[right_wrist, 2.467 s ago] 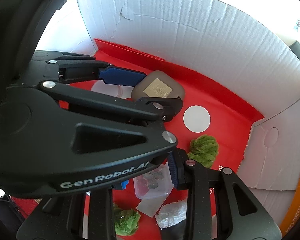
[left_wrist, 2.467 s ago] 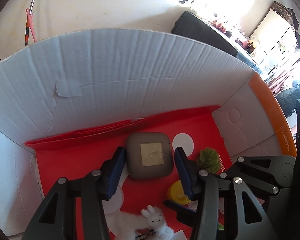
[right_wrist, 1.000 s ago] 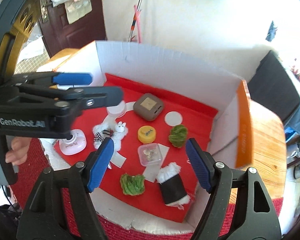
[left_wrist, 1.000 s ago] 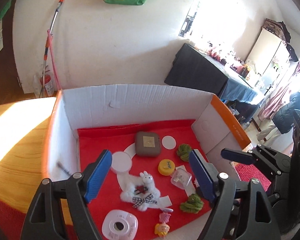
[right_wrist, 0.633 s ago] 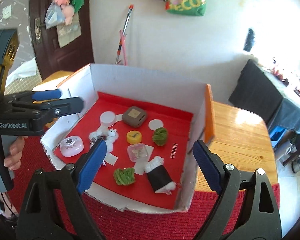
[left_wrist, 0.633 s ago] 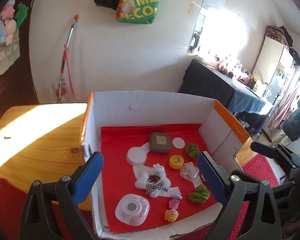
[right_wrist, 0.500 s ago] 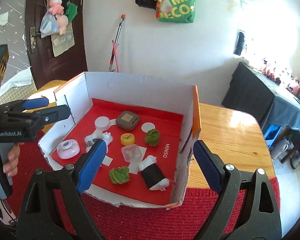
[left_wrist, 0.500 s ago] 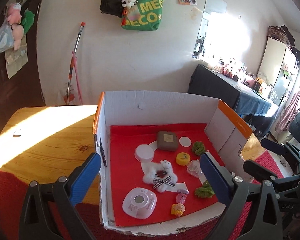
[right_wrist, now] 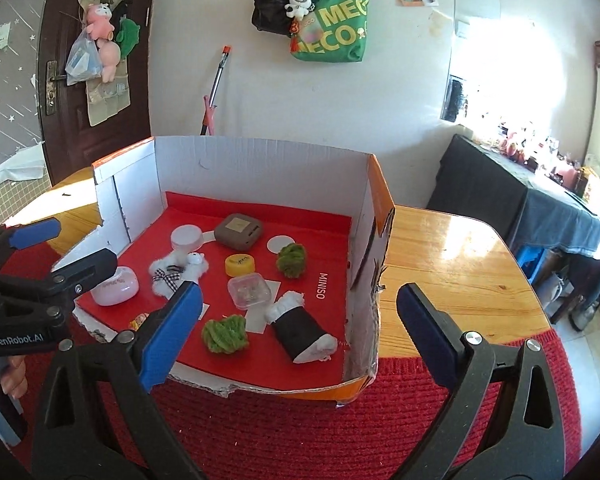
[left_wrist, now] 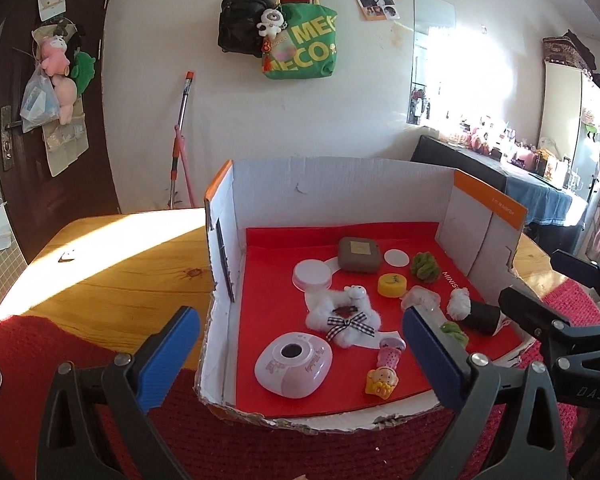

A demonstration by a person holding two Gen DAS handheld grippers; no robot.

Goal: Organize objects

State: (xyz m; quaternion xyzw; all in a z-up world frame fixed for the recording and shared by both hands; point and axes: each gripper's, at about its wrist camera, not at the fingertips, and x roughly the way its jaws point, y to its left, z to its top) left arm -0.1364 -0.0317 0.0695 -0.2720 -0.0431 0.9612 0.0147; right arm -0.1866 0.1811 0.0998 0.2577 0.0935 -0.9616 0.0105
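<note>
An open cardboard box (left_wrist: pixel 340 184) with a red floor holds a brown square case (left_wrist: pixel 359 255), a white plush bunny (left_wrist: pixel 344 316), a pink-white case (left_wrist: pixel 293 362), a yellow cap (left_wrist: pixel 392 284) and a clear little box (right_wrist: pixel 249 291). A black-and-white roll (right_wrist: pixel 302 330) and two green pompoms (right_wrist: pixel 225 334) lie near its right wall. My left gripper (left_wrist: pixel 298 318) hangs open before the box's front left corner, holding nothing. My right gripper (right_wrist: pixel 300 292) hovers in front of the right wall; its jaws are opening and nothing is between them.
The box sits on a wooden table (right_wrist: pixel 452 256) with a red knitted mat (right_wrist: pixel 300 420) along the front edge. A mop (left_wrist: pixel 180 148) leans on the white wall behind, a green tote bag (left_wrist: pixel 304 52) hangs above it, and a dark door (left_wrist: pixel 40 92) stands at the left.
Both grippers have pulled back out of the box and opened wider. The brown case and the clear little box they were closed on earlier now lie free on the red floor.
</note>
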